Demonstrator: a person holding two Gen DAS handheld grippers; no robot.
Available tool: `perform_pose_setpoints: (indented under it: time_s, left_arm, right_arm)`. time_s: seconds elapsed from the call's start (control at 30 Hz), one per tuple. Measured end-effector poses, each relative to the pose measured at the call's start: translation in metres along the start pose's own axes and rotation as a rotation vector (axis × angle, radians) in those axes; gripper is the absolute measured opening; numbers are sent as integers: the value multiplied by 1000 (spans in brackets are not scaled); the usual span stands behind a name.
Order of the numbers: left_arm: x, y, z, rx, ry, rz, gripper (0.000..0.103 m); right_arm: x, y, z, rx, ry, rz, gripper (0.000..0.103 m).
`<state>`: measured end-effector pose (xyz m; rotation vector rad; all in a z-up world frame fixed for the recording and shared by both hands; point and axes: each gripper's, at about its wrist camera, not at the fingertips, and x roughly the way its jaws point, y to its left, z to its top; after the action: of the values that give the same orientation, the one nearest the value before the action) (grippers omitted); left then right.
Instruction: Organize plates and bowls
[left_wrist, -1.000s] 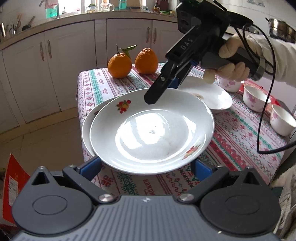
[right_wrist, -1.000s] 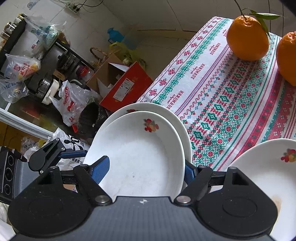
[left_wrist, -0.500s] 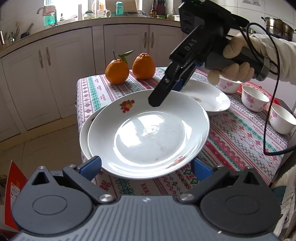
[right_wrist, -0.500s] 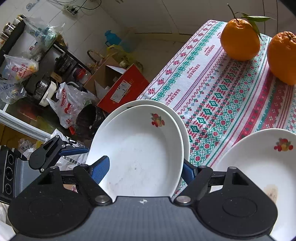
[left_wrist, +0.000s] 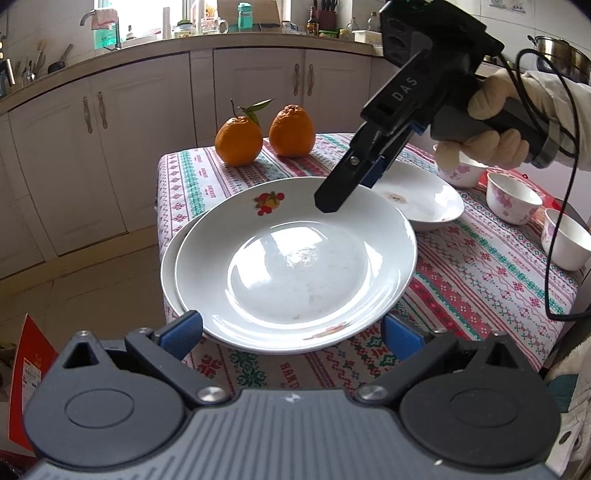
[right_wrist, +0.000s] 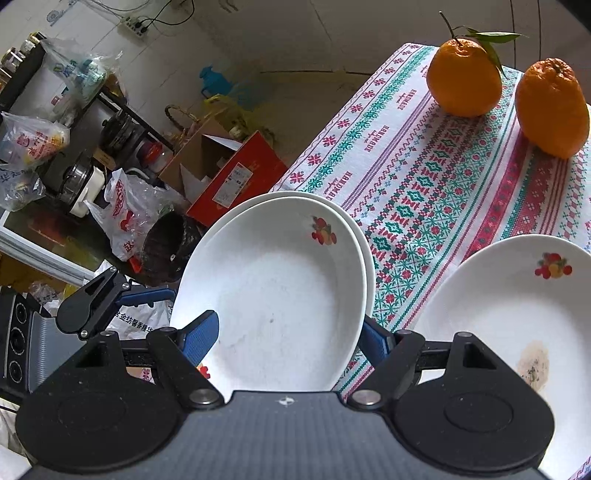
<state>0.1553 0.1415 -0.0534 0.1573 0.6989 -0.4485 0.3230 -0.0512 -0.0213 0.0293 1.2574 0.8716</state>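
step: stacking top plate (left_wrist: 295, 266) on lower plate (left_wrist: 170, 266) | my right gripper (right_wrist: 288, 336) part-open astride its rim, grip unclear | my left gripper (left_wrist: 291, 332) open | next: square it, then third plate (right_wrist: 517, 314)

Plates (left_wrist: 295, 258) looking glazed ceramic, gleaming glossy; tablecloth (left_wrist: 480, 269) showing matt woven cloth; gripper (left_wrist: 291, 332) appearing matt plastic.

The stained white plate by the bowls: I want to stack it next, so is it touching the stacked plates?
Apart. The left wrist view shows patterned tablecloth between the stained white plate and the stacked plates.
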Motion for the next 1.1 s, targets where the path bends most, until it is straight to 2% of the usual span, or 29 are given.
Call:
perform_pose_setpoints:
  time_s: [0.27,0.5,0.63,0.73,0.87,1.0,1.1]
  left_arm:
    - [-3,5,2,-41,-30,0,102]
    - [-10,-4,6,-13,-45,13,102]
    - [-15,-12,10,-8,-53,24,102]
    - [-18,-19,14,-3,-48,47,102]
    - [-18,-27,21,-5,-37,67,102]
    - [-19,-36,33,6,-40,68,102]
    - [-17,-42,46,3,-51,56,102]
  right_arm:
    - [-4,1,-6,5,-17,-41,84]
    - [-21,10,-25,-33,-97,-117,87]
    - [-35,18,-50,-60,-175,-198,93]
    - [-45,27,-72,-98,-251,-306,100]
    - [-55,38,-106,-141,-346,-442,103]
    - [-59,38,-135,-104,-392,-537,103]
    - [-62,35,-154,-38,-423,-569,103]
